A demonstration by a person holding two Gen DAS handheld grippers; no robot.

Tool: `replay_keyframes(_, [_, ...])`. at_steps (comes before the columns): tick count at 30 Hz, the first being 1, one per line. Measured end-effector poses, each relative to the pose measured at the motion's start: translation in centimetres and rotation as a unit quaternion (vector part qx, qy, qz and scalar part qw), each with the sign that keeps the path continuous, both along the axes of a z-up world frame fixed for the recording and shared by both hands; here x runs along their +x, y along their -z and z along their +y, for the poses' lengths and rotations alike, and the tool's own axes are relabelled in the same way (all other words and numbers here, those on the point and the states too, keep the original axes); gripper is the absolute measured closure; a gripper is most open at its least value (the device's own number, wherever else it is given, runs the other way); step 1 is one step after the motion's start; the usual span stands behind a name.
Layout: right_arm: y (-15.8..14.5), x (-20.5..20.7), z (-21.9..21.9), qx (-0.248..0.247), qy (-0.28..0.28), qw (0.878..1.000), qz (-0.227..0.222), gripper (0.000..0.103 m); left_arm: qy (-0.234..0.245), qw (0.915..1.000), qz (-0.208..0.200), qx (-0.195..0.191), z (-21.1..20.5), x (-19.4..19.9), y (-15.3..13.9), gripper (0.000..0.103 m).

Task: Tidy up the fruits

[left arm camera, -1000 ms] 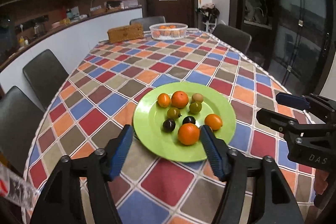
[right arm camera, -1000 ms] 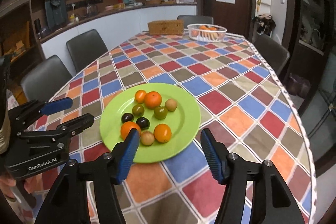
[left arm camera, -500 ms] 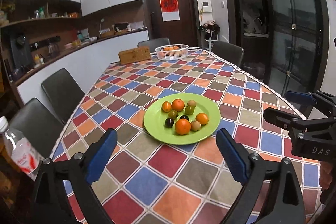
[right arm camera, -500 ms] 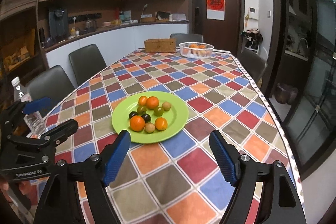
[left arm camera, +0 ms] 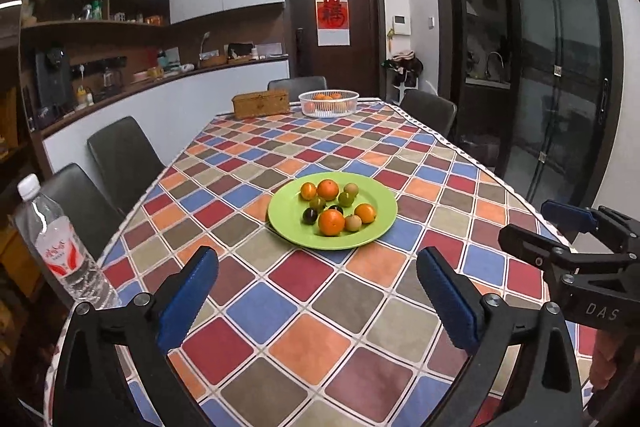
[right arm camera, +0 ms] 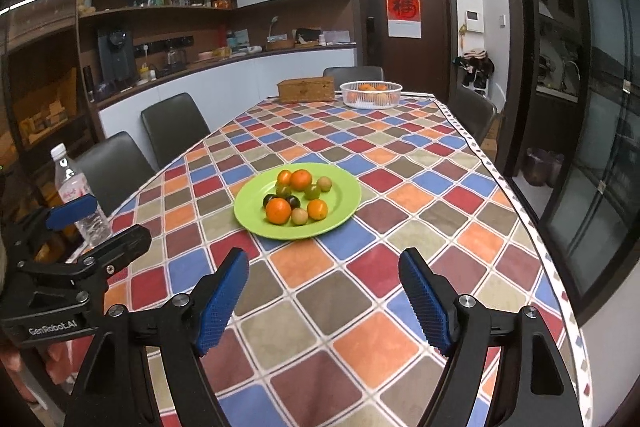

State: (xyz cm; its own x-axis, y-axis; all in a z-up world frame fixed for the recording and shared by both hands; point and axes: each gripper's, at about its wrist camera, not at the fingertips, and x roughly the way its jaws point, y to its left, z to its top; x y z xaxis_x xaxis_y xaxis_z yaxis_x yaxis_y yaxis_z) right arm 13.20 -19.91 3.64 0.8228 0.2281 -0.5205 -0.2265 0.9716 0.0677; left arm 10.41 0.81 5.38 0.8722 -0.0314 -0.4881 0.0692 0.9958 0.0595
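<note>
Left gripper (left arm camera: 316,291) gapes empty, near green plate (left arm camera: 288,219).

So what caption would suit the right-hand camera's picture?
Open right gripper, empty, facing a green plate of mixed fruit on a chequered tablecloth.

The checkered desk (left arm camera: 304,339) lies bare between both claws and the green plate (left arm camera: 288,223), so the near stretch gives open passage. The left claw (left arm camera: 316,291) and right claw (right arm camera: 324,291) both hang with jaws apart, nothing between them, side by side near the desk's front edge. A water bottle (left arm camera: 60,251) stands upright at the near left corner, just beside the left claw's outer side. Beyond the plate the cloth runs clear up to a wicker box (left arm camera: 261,103) and a white basket (left arm camera: 329,103) at the far end. Dark chairs (left arm camera: 120,155) line the left edge.
</note>
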Motion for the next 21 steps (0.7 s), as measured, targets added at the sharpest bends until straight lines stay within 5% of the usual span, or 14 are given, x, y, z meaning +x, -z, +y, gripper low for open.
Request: replay_keyframes(21, [-0.9, -3.2, -0.9, -0.009, 0.012, 1.000, -0.019, 0.025, -0.007, 0.9996, -0.026, 0.011, -0.4, -2.6, -1.5, 0.001])
